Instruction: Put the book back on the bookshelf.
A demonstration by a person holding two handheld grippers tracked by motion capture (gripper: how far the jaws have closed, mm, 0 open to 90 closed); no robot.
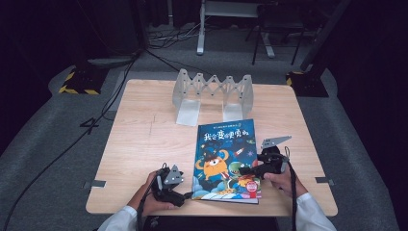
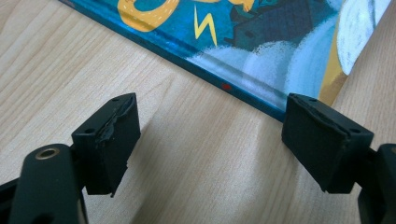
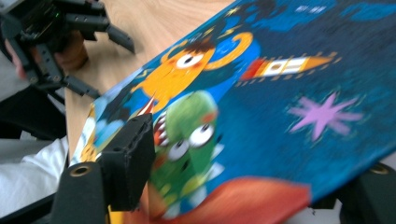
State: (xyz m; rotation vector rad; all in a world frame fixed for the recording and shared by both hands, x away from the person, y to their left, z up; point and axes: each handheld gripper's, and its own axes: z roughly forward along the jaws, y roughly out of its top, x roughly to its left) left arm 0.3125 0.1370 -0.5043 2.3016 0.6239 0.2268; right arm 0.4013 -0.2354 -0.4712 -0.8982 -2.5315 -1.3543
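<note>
The picture book [image 1: 225, 161] lies on the wooden table [image 1: 144, 139], lower centre of the high view. The left gripper [image 1: 185, 195] rests at its lower left corner, jaws wide, nothing between them. The right gripper [image 1: 244, 170] reaches over the cover's right edge, jaws apart, the cover between them in its own view.

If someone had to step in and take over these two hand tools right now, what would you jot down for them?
Left gripper: open, holding nothing, resting on the table beside the picture book's near left corner.
Right gripper: jaws apart, over the book's lower right part, with the cover between them in its own view; grip not certain.
Book: closed, flat, near the front edge. Grey folding rack stands empty behind it.
Done: nothing visible. Left: probably lift the book and stand it in the rack.
</note>
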